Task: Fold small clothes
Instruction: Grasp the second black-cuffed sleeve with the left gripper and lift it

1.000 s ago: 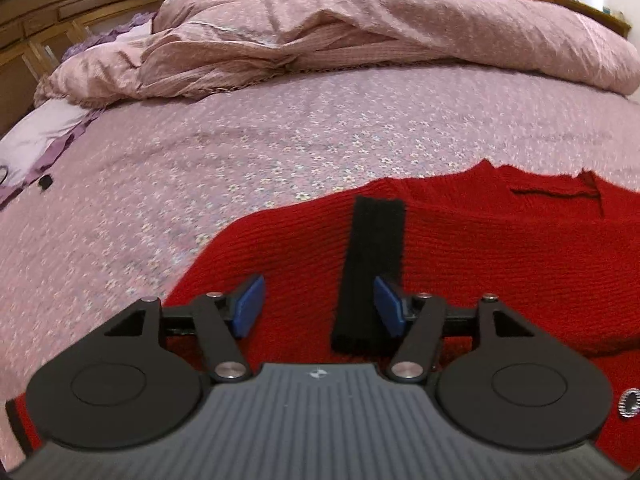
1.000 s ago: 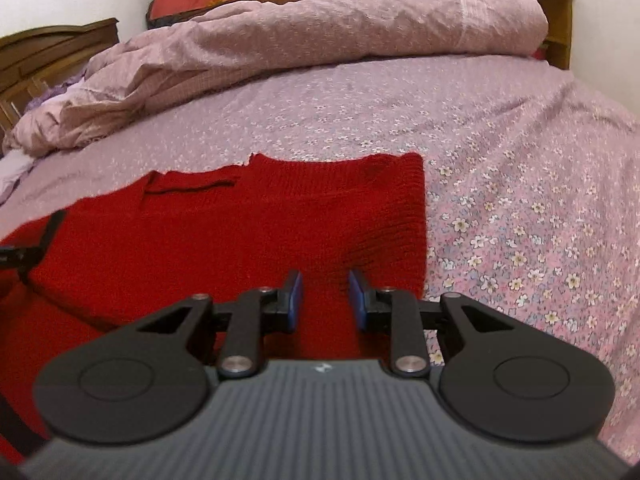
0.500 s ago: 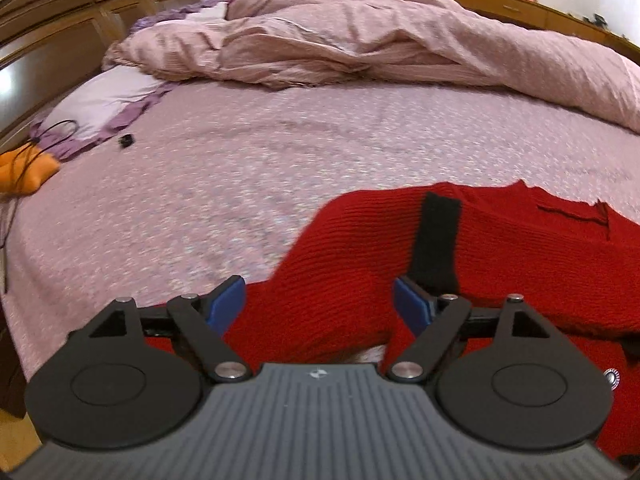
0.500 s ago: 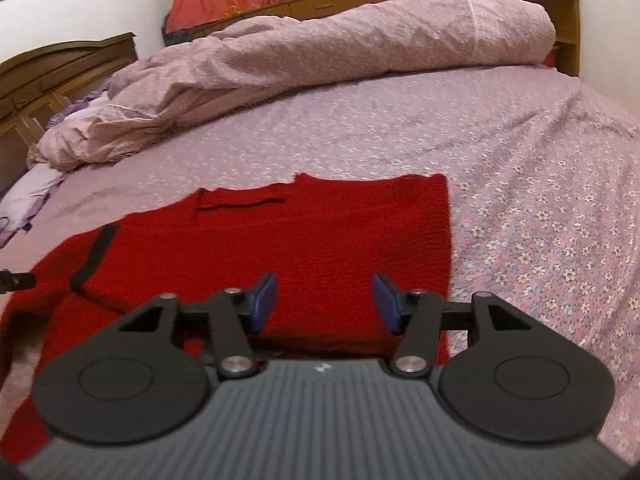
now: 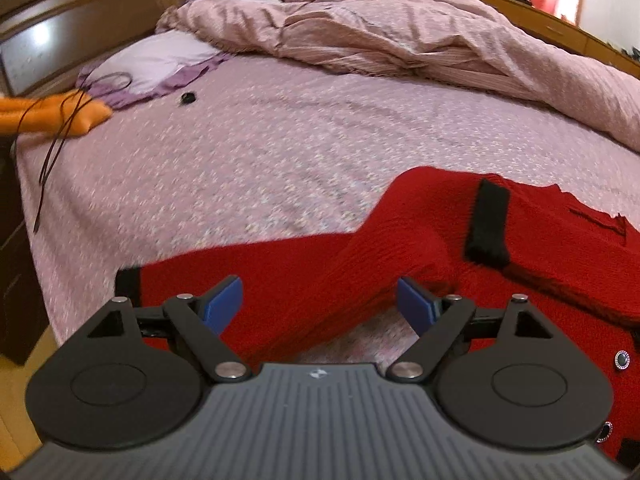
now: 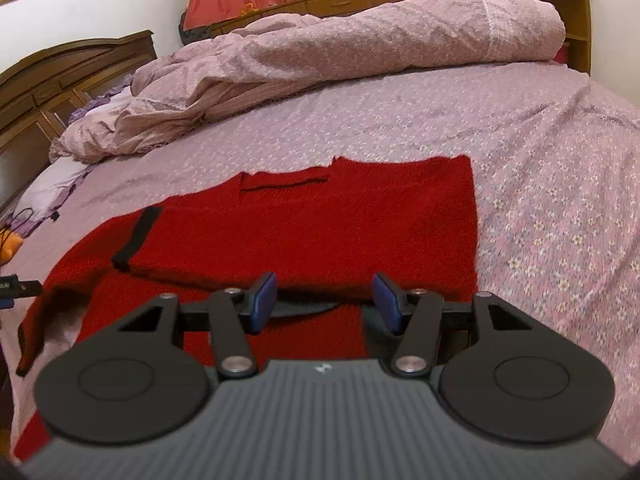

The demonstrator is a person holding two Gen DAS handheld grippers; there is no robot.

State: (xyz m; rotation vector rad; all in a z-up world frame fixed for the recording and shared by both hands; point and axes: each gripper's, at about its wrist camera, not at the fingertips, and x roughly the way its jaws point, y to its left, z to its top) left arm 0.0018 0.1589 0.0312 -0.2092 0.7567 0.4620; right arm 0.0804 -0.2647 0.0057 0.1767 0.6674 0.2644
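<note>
A red knitted sweater (image 6: 328, 224) with black cuffs lies on the bed, partly folded. In the left wrist view its left sleeve (image 5: 380, 248) is folded across the body, with the black cuff (image 5: 488, 224) lying on top. My left gripper (image 5: 320, 304) is open and empty, just above the sleeve near the sweater's left edge. My right gripper (image 6: 324, 300) is open and empty over the sweater's near part. The cuff also shows in the right wrist view (image 6: 138, 236).
The bed has a pink floral sheet (image 5: 240, 152). A bunched quilt (image 6: 320, 52) lies along the far side. A pillow (image 5: 152, 60), an orange item (image 5: 48, 116) with a dark cord and a small black object (image 5: 187, 98) are at the left. A wooden headboard (image 6: 76, 68) stands behind.
Both grippers opened wider and pulled back from the sweater. The left gripper swung left, so more of the bed's left side shows. The sleeve stays folded across the body.
</note>
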